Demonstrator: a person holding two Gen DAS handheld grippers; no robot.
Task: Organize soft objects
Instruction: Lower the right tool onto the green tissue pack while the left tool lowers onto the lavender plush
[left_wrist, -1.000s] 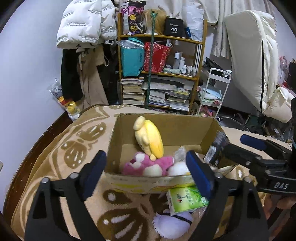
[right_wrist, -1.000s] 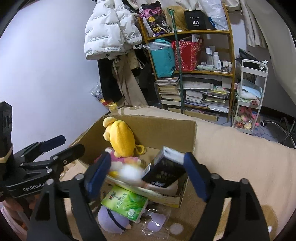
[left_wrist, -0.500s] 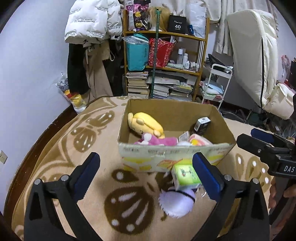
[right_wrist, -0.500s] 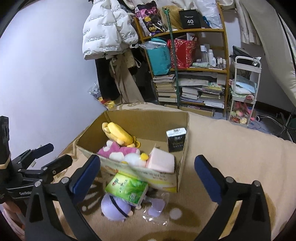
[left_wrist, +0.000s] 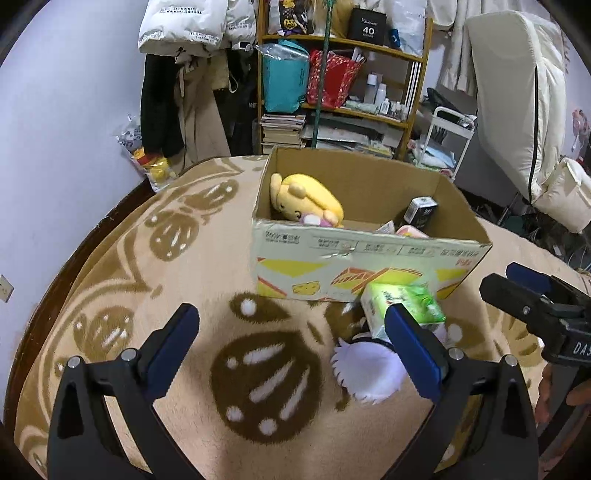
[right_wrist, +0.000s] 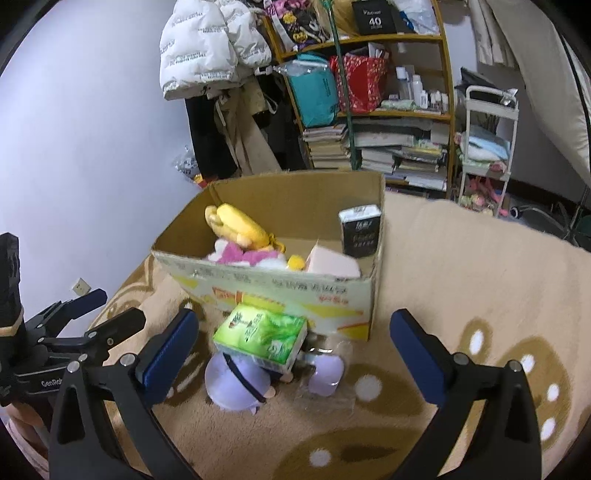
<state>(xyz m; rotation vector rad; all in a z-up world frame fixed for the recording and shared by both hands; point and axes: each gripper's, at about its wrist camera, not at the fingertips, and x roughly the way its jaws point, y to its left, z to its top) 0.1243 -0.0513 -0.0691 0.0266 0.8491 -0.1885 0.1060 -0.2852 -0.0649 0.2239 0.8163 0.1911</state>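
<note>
Right wrist view: right gripper (right_wrist: 295, 354) jaws spread wide, empty. Left gripper (left_wrist: 291, 350) likewise wide apart, holding nothing. Cardboard box (right_wrist: 280, 291) on the patterned blanket (right_wrist: 461, 280) contains a yellow plush (right_wrist: 240, 225) and pink plush (right_wrist: 240, 254). Green tissue pack (right_wrist: 262, 334) rests on the purple plush (right_wrist: 236, 387), just before the box.

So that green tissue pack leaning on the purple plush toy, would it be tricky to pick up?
Probably not. The green tissue pack looks like a soft wrapped block, so it should squash a little and likely weigh little. Its glossy wrap may be slippery. It rests tilted on the purple plush, so a push could slide it off.
</note>
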